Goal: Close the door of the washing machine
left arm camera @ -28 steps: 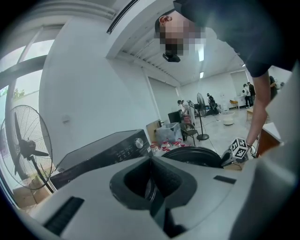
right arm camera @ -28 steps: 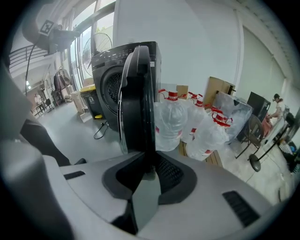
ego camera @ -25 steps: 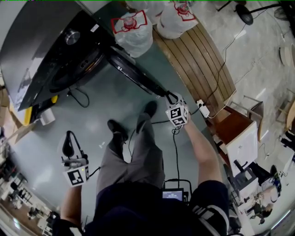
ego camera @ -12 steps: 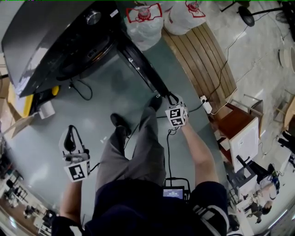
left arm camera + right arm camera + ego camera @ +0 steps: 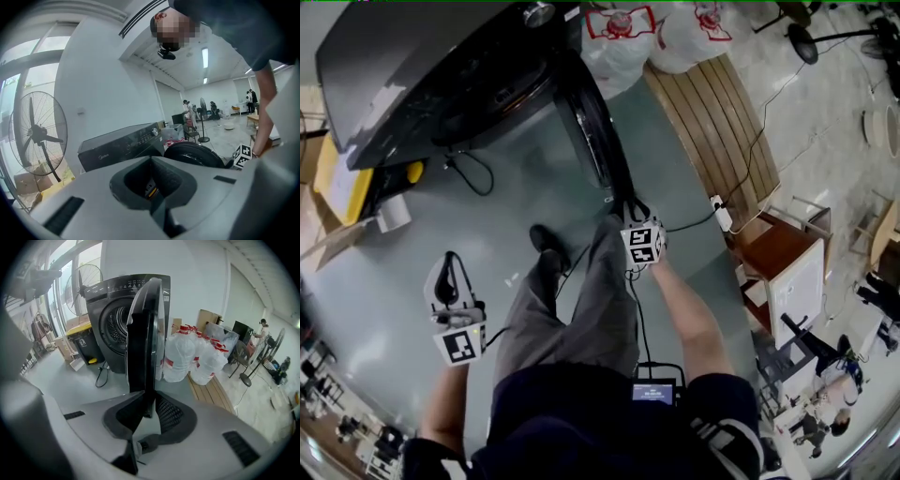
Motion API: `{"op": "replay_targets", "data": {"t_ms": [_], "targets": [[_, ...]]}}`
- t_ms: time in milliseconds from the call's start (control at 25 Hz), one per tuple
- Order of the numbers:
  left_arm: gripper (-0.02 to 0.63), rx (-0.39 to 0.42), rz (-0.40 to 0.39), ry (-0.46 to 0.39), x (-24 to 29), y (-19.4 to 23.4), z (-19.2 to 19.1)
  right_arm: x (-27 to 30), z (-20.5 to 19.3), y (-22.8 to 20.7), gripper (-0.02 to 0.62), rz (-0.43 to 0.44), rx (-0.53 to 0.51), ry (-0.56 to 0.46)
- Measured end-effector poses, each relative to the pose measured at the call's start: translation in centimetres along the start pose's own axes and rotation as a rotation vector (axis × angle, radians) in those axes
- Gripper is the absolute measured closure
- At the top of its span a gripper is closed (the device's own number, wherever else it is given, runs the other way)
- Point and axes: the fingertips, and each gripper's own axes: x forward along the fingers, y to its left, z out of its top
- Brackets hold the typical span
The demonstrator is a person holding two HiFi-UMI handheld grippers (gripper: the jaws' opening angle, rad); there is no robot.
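Observation:
A dark front-loading washing machine (image 5: 422, 75) stands at the upper left of the head view, drum open. Its round door (image 5: 592, 141) juts out edge-on toward me. My right gripper (image 5: 630, 208) is at the door's free edge. In the right gripper view the door (image 5: 145, 333) rises edge-on from between the jaws, and the right gripper (image 5: 146, 401) is shut on that edge. My left gripper (image 5: 447, 277) hangs low at the left, away from the machine. In the left gripper view the left gripper (image 5: 151, 185) is shut with nothing between its fingers.
Large water jugs (image 5: 619, 42) in white bags stand right of the machine, beside a wooden slatted platform (image 5: 712, 122). A power strip (image 5: 722, 216) and cables (image 5: 473, 173) lie on the floor. My legs and shoes (image 5: 548, 248) are between the grippers. A standing fan (image 5: 35, 136) is behind.
The door has swung partway toward the machine, from slanting out to the right to nearly straight out. My right gripper moved left with its edge. The left gripper shifted slightly.

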Motion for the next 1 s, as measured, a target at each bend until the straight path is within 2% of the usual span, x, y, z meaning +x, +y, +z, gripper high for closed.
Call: {"op": "replay_targets", "data": {"t_ms": [200,360,720,1000], "targets": [[0.581,-0.016,0.021,0.002,-2.6,3.3,-2.0,0.8,0.2,4.2,0.511,-0.018,0.057,0.019],[0.581,-0.021,0.034,-0.005,-4.7,6.1,-3.1,1.1,0.9,7.7,0.503,-0.022,0.056,0.028],[0.581,-0.054,0.07,-0.006,-7.2,10.8,-5.2,2.9,3.6,15.4,0.483,0.013,0.105,0.059],[0.581,-0.083,0.131,0.019,-8.6,13.5,-6.2,5.0,6.1,20.7,0.468,0.034,0.159,0.067]]}}
